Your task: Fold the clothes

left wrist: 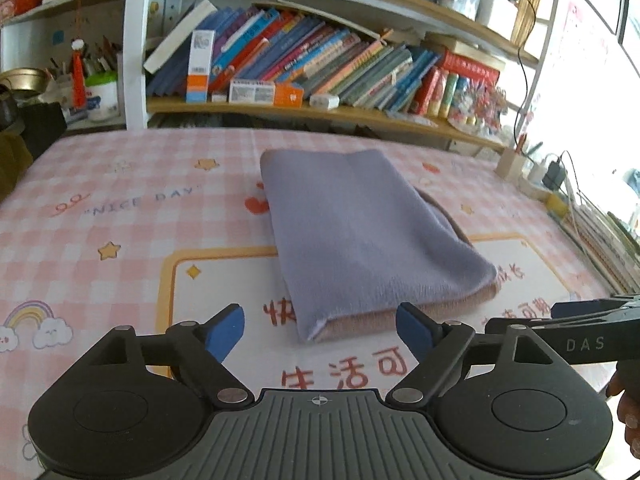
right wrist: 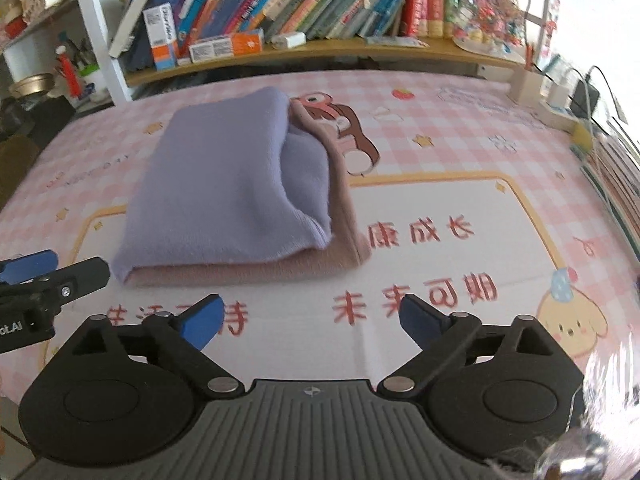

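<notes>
A folded garment, lavender outside with a pink lining (left wrist: 360, 236), lies flat on the pink checked table cover (left wrist: 120, 216). It also shows in the right wrist view (right wrist: 224, 192), with its open edge turned to the right. My left gripper (left wrist: 320, 332) is open and empty, just in front of the garment's near edge. My right gripper (right wrist: 312, 320) is open and empty, a little in front of the garment's near right corner. The right gripper shows at the right edge of the left wrist view (left wrist: 580, 320); the left one shows at the left edge of the right wrist view (right wrist: 40, 280).
A bookshelf (left wrist: 320, 64) full of books runs along the far edge of the table. A wooden block and chargers with cables (left wrist: 536, 168) sit at the far right. Stacked books (right wrist: 616, 184) lie along the right edge. A white tub (left wrist: 102, 96) stands far left.
</notes>
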`<state>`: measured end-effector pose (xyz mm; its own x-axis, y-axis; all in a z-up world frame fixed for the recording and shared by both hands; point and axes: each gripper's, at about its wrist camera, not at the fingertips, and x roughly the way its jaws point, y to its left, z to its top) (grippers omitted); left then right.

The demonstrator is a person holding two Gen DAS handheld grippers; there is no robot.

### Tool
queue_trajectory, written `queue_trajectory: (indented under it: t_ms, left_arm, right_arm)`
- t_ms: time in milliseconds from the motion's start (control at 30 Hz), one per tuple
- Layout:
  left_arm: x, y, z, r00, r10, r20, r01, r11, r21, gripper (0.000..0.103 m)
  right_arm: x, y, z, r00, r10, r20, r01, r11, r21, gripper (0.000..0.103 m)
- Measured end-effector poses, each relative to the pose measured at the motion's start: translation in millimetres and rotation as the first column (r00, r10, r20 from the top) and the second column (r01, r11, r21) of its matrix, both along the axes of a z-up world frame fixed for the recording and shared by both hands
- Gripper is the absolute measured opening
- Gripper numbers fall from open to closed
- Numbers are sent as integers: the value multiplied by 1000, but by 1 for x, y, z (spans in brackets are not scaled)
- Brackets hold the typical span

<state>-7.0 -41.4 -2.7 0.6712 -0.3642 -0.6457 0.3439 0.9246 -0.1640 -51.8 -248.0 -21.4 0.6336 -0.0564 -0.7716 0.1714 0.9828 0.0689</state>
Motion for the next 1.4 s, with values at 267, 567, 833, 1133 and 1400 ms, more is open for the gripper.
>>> queue_trajectory:
  t_ms: [267, 567, 833, 1133, 1400]
  left_arm:
    - [-1, 0, -5, 999, 10, -34, -9, 1000, 22, 89]
    - [-1, 1, -9, 998, 6, -61, -5, 1000, 25, 90]
    - [4, 1, -11, 997, 6, -70, -4, 1000, 27, 90]
    - [11, 0, -13, 997, 8, -78, -6, 1000, 27, 90]
    - [24, 7, -8, 995, 30, -91, -34, 999, -40, 90]
  right_arm:
    - [-2, -2, -4, 999, -22, -25, 22, 1000, 3, 97]
    - [2, 0, -11, 998, -2, -59, 3, 1000, 17, 97]
    - [9, -1, -13, 998, 4, -65, -3, 1000, 22, 97]
    - [16, -2, -14, 998, 8, -65, -6, 1000, 21, 97]
    - [26, -7, -14, 998, 31, -49, -29, 999, 41, 97]
